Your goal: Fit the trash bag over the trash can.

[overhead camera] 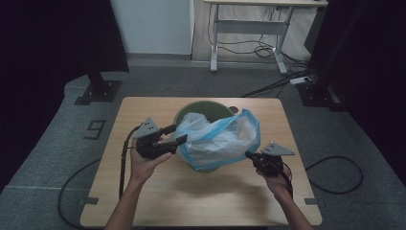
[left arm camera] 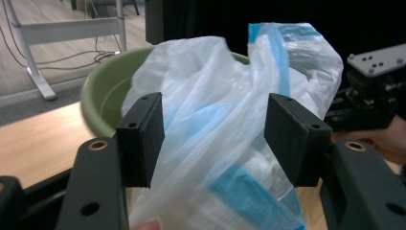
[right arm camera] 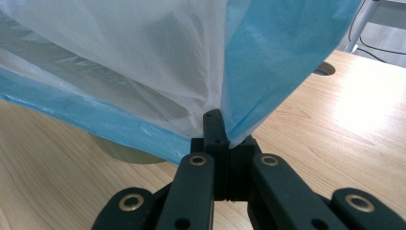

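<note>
Two grippers are seen at one plastic bag (overhead camera: 218, 139), which is draped in and over a green basin (overhead camera: 203, 109) near the middle of the wooden table (overhead camera: 201, 191).

Bag: translucent white with a blue band along its rim, loose and crumpled, mouth pulled up above the basin. Most of the basin is covered by it; the far rim is left showing in the high view.

Left gripper (overhead camera: 174, 135): held at the bag's left side, jaws apart. In the left gripper view the two black pads (left arm camera: 142, 139) are seen standing wide, with bag film between and behind them; no pressing on the film can be made out. Counted as released, not gripping. The basin rim (left arm camera: 103, 93) is seen beyond the left pad.

Right gripper (overhead camera: 250, 155): at the bag's right edge, low, just above the tabletop. In the right gripper view the jaws are clamped together on a pinch of the bag (right arm camera: 215, 103), where the white film and the blue band (right arm camera: 282, 57) come together. The film is drawn taut up and away from the pinch.

Both grippers are held by hands entering from the bottom of the high view, cables trailing off the table edges.
</note>
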Demonstrator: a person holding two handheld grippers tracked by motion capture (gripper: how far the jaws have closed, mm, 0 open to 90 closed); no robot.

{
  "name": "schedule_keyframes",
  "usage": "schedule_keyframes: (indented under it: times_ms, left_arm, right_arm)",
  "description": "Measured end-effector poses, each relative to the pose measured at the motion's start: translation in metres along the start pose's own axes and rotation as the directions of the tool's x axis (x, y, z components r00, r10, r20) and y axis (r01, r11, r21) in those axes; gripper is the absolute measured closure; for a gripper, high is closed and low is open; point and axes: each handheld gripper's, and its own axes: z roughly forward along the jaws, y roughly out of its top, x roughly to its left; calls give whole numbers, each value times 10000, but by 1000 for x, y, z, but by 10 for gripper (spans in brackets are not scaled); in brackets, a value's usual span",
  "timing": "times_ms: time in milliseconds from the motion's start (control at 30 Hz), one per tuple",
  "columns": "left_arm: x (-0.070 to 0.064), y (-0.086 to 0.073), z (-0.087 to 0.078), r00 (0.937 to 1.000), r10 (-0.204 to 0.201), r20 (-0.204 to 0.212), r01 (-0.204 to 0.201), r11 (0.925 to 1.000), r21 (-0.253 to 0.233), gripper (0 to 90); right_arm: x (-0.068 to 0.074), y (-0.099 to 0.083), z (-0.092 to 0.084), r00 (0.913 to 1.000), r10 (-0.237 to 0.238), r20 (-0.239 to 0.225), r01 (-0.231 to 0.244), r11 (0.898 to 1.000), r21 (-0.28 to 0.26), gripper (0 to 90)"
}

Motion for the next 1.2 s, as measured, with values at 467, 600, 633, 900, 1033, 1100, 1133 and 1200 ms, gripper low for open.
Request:
schedule_keyframes:
  times_ms: [467,600,633,900,1033,1100,1133,1200]
  left_arm:
    - [-5,9,43,9991,228,351,-287,9834,1794,756]
    - [-1,13,40,9992,-9,411,-48,9903,1390,888]
    - [0,14,39,9993,-67,372,19,9921,1255,892]
    - [22,22,27,9940,-1026,-366,1025,9947,-53,895]
    - [29,25,26,9914,-1213,-495,1204,9925,-205,895]
    - [33,26,27,9901,-1304,-519,1294,9914,-214,895]
    - [36,26,27,9892,-1369,-519,1358,9905,-235,895]
    - [40,27,26,9875,-1506,-463,1493,9884,-293,895]
  right_arm:
    - [-1,-1,-2,10000,56,-17,-56,10000,-20,883]
    - [-2,-3,-3,10000,58,-34,-58,10000,-16,883]
    - [-2,-4,-4,10000,61,-36,-62,10000,-7,883]
    - [-4,-7,-2,9999,150,-59,-150,9999,-30,883]
    - [-3,-5,-2,9999,126,-81,-127,9998,-118,883]
    - [-4,-4,-3,9999,121,-54,-122,9998,-168,879]
    - [-4,-3,-3,9999,138,-43,-139,9997,-179,878]
    - [-6,-1,-5,9998,185,-20,-186,9996,-229,878]
